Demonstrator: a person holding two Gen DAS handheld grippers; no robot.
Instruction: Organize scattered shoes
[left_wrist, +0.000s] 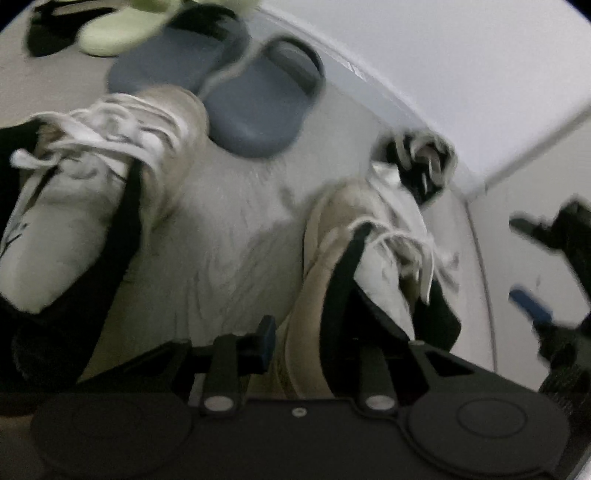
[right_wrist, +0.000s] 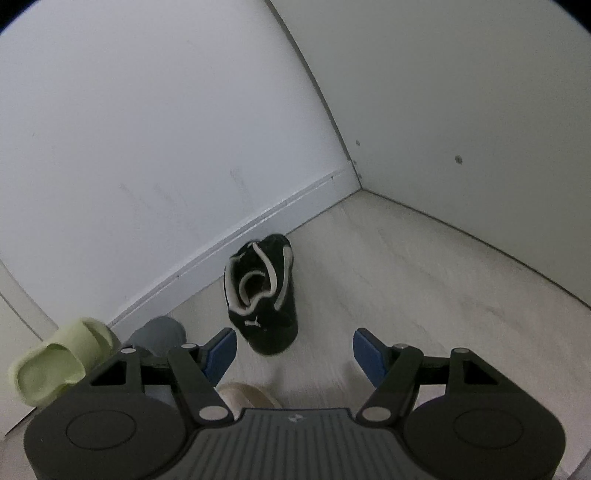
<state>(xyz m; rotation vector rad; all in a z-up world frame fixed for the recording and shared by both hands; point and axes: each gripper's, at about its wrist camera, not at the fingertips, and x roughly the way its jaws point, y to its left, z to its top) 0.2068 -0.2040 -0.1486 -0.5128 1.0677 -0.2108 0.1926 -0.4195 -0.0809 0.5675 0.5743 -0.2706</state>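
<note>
Here the left gripper (left_wrist: 314, 295) appears clamped on the side wall of a beige sneaker (left_wrist: 332, 236), one finger down inside the opening and the blue-padded finger (left_wrist: 266, 332) outside at about 7 o'clock of the shoe, though the blur leaves the contact itself uncertain; the shoe sits at 1 o'clock in the left wrist view, toe pointing away, laces trailing loose; its mate, the second beige sneaker (left_wrist: 92, 177), lies at 9 o'clock, well apart from the jaws; two grey slides (left_wrist: 236, 96) sit side by side at 12 o'clock against the baseboard (left_wrist: 369, 85), with a pale green slide (left_wrist: 110, 33) beyond them at 11 o'clock.

I judge the sneaker light but floppy; the fabric collar will fold under a pinch and the shoe will likely swing toe-down, so the stiffer heel counter is the better hold; the laces could snag.

The right gripper (right_wrist: 295, 352) stands wide open and empty; a black sneaker (right_wrist: 264, 295) with pale laces lies at 12 o'clock just ahead of the fingertips, slightly toward the left pad (right_wrist: 221, 350), not between the jaws, near the wall corner; it looks soft and light too, best taken across the heel or the collar rim.
</note>
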